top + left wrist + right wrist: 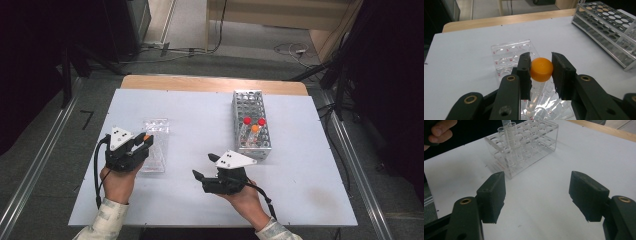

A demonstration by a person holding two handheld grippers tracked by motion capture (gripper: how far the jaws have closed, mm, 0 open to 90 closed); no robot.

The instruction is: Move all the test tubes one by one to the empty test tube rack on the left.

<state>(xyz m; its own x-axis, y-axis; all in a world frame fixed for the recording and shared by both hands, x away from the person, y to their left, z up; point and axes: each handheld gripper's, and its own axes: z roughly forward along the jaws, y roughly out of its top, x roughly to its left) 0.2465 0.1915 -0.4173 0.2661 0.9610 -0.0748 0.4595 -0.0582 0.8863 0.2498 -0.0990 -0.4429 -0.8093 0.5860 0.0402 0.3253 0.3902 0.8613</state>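
Left tongs (541, 72) clamp orange-capped tube (541, 70) over clear rack (509, 53); right tongs (537, 195) gape apart.

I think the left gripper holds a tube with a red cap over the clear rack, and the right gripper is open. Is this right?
Not quite. The left gripper holds a tube whose cap is orange, not red, as the left gripper view shows. It is over the clear rack, and the right gripper is open.

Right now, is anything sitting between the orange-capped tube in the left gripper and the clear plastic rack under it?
Nothing visible. The left gripper grips the orange-capped clear tube by its cap, directly over the clear plastic rack; the tube's lower end already sits among the rack's wells.
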